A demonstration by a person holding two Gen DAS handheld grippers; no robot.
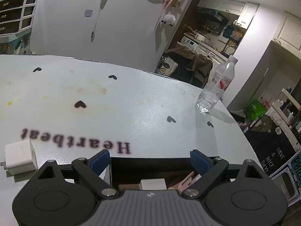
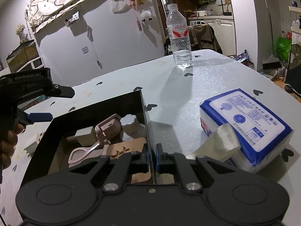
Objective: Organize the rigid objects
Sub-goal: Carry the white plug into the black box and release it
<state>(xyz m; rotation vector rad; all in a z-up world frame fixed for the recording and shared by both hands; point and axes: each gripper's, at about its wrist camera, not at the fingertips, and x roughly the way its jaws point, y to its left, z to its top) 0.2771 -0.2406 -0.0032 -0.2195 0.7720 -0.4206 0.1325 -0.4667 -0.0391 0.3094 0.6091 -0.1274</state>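
Several small rigid bits are already dropped in the black open-top box (image 2: 97, 101), its wall pinched by the right gripper (image 2: 151, 160), while the white cube charger (image 1: 19, 156) is left on the worktop (image 1: 131, 103) beside the left gripper (image 1: 150, 160), jaws spread.

The box (image 2: 90, 113) sits under the left gripper (image 1: 150, 161), with the charger (image 1: 19, 157) on the table (image 1: 131, 98) to its left. The right gripper (image 2: 151, 159) clamps the box's right wall; the tissue pack (image 2: 248, 124) lies to its right, the water bottle (image 2: 179, 39) ahead.
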